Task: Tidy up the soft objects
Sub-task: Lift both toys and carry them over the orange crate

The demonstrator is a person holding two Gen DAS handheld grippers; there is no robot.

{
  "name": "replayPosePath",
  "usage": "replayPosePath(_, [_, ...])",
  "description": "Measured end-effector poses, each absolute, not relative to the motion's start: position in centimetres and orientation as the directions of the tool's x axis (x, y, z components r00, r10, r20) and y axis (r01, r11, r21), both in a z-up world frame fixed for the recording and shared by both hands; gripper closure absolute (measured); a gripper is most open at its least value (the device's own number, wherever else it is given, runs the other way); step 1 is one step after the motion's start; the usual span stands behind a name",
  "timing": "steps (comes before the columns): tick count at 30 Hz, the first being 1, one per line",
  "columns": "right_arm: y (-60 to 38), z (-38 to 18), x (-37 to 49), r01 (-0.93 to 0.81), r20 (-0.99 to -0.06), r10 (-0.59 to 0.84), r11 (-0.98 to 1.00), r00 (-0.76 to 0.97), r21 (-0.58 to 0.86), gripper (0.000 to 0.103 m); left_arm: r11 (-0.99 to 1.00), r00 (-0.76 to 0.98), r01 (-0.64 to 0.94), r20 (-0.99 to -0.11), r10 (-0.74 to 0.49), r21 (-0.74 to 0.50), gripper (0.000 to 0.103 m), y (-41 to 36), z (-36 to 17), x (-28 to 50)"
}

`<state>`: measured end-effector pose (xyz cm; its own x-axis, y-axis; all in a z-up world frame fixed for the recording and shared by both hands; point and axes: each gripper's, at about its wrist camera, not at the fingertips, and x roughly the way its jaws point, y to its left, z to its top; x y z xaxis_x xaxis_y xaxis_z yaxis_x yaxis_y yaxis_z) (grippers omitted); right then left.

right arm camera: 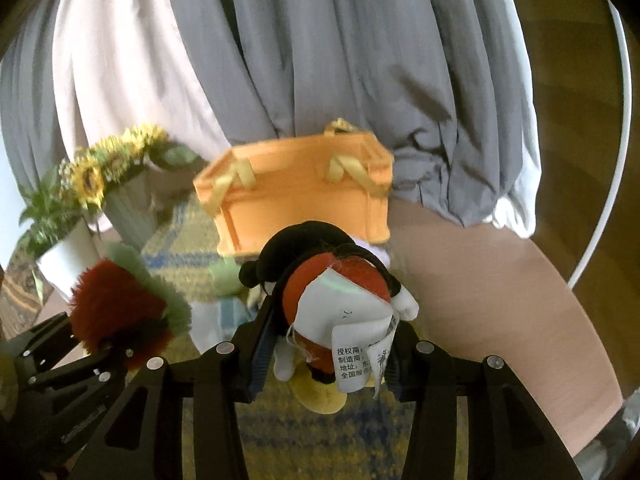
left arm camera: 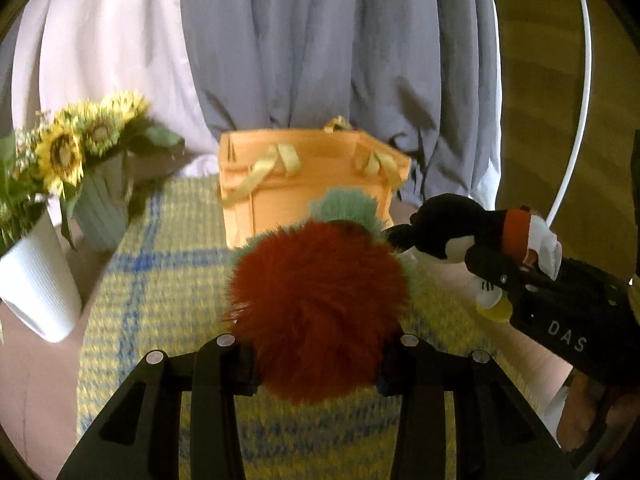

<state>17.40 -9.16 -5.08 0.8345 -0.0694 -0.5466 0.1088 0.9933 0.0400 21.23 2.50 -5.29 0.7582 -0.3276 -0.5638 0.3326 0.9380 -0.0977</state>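
Observation:
A fluffy red pom toy (left arm camera: 316, 300) with a green fringe sits between the pads of my left gripper (left arm camera: 316, 364), which is shut on it above the yellow-and-blue woven mat (left arm camera: 160, 280). My right gripper (right arm camera: 324, 360) is shut on a black mouse plush (right arm camera: 332, 292) with red shorts, white gloves, yellow shoes and a paper tag. In the left wrist view the mouse plush (left arm camera: 444, 228) and right gripper (left arm camera: 516, 256) hang at the right. The right wrist view shows the pom toy (right arm camera: 116, 304) in the left gripper (right arm camera: 108, 340) at the lower left. Behind both toys stands an orange box (left arm camera: 304, 184) (right arm camera: 300, 204) with yellow ribbon handles.
Sunflowers fill a white vase (left arm camera: 36, 280) and a grey-green ribbed vase (left arm camera: 100, 208) at the left. Grey and pale curtains (left arm camera: 320, 40) hang behind the box. A white hoop (left arm camera: 586, 80) curves at the right over wooden floor. The pink tabletop (right arm camera: 480, 280) extends right.

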Motion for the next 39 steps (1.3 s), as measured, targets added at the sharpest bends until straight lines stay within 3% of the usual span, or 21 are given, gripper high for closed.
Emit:
replayPosePath(23, [-11.1, 1.8, 24.2, 0.008, -0.33, 0.013, 0.998, 0.944, 0.061, 0.056, 0.955, 0.892, 0.295, -0.353, -0.282, -0.017, 0.064, 0.0, 2.5, 29.2])
replayPosePath(39, [-11.9, 3.3, 32.2, -0.019, -0.268, 0.031, 0.999, 0.963, 0.048, 0.056, 0.963, 0.913, 0.27, -0.321, -0.252, 0.013, 0.064, -0.9, 3.3, 37.1])
